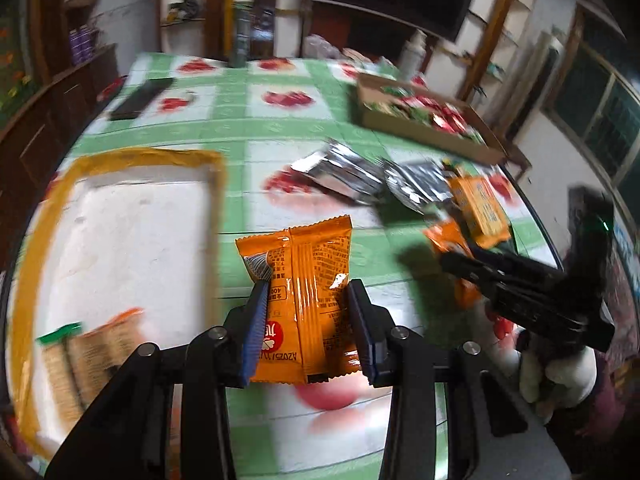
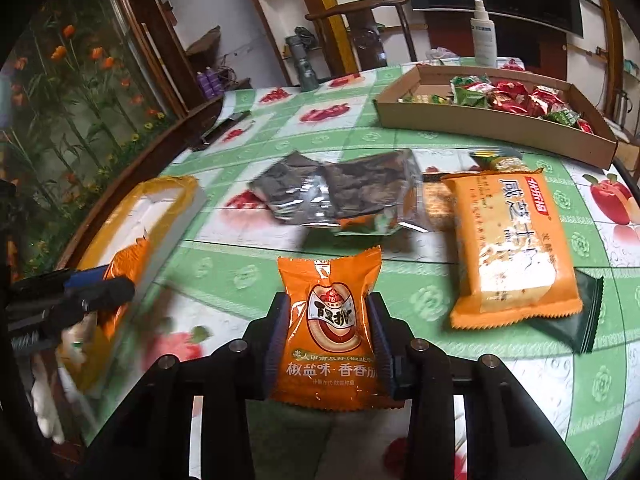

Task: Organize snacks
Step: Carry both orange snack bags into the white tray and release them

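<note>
Left gripper (image 1: 306, 292): its blue-padded fingers (image 1: 256, 320) clamp an orange snack packet (image 1: 304, 300) by both side edges, seam side and printed text toward the camera, held above the green-and-white fruit-print tablecloth (image 1: 280, 128). To that gripper's left lies a white foam tray edged in yellow tape (image 1: 132, 240); a cracker pack with a green end (image 1: 76, 356) rests in its near corner.

Right gripper (image 2: 326, 312): closed on a second orange packet (image 2: 328, 336), front label facing the camera, also clear of the table. In the left wrist view this gripper (image 1: 456, 260) appears at the right, its packet partly hidden by the fingers.

On the cloth between the two tools lie two silver foil packs (image 2: 332, 192), touching each other. Just right of them is a large orange biscuit pack (image 2: 508, 248), resting partly on a dark green packet (image 2: 576, 320).

At the far right stands a shallow cardboard box (image 2: 424, 120) holding red and green wrapped snacks (image 2: 516, 100). Behind it, a white spray bottle (image 2: 482, 36); at the far left edge, a black remote (image 1: 140, 98).
</note>
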Demonstrator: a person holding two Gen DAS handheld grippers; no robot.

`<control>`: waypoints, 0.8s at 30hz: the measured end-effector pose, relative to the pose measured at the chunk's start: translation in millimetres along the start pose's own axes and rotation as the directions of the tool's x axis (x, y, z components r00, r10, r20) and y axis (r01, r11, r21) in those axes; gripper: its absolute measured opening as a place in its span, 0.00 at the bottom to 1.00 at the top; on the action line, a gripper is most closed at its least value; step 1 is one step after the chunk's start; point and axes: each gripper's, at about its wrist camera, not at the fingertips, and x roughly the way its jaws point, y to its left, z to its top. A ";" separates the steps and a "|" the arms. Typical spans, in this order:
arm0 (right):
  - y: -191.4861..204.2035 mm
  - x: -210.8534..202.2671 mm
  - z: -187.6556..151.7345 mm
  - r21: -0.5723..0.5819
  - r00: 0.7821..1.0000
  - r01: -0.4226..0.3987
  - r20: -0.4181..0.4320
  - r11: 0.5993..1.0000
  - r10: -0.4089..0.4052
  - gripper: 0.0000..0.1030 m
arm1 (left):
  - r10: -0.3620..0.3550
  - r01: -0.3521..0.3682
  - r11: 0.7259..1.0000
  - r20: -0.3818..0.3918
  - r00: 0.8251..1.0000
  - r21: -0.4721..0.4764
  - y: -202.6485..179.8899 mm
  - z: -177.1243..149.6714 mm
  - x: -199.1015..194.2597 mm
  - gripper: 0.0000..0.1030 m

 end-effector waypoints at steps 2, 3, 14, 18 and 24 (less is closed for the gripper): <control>9.2 -5.8 1.8 -0.002 1.000 -0.029 -0.002 1.000 0.029 0.39 | 0.032 -0.031 0.999 0.028 0.999 -0.043 21.9 -0.3 -12.3 0.36; 18.1 -9.2 4.2 -0.010 0.999 -0.047 -0.003 0.999 0.047 0.39 | 0.047 -0.044 0.997 0.037 0.998 -0.066 32.7 -0.5 -16.3 0.36; 128.5 23.0 38.7 -0.072 0.966 -0.239 -0.118 0.968 0.230 0.39 | 0.144 -0.117 0.939 0.061 0.988 -0.324 147.0 -11.1 -29.2 0.36; 172.5 56.2 45.8 -0.100 0.955 -0.265 -0.164 0.959 0.247 0.39 | 0.139 -0.115 0.926 0.040 0.990 -0.359 168.4 -11.6 -16.0 0.36; 217.5 102.1 48.5 -0.140 0.948 -0.263 -0.220 0.955 0.229 0.39 | 0.107 -0.090 0.922 0.025 0.994 -0.377 183.3 -12.4 -4.2 0.36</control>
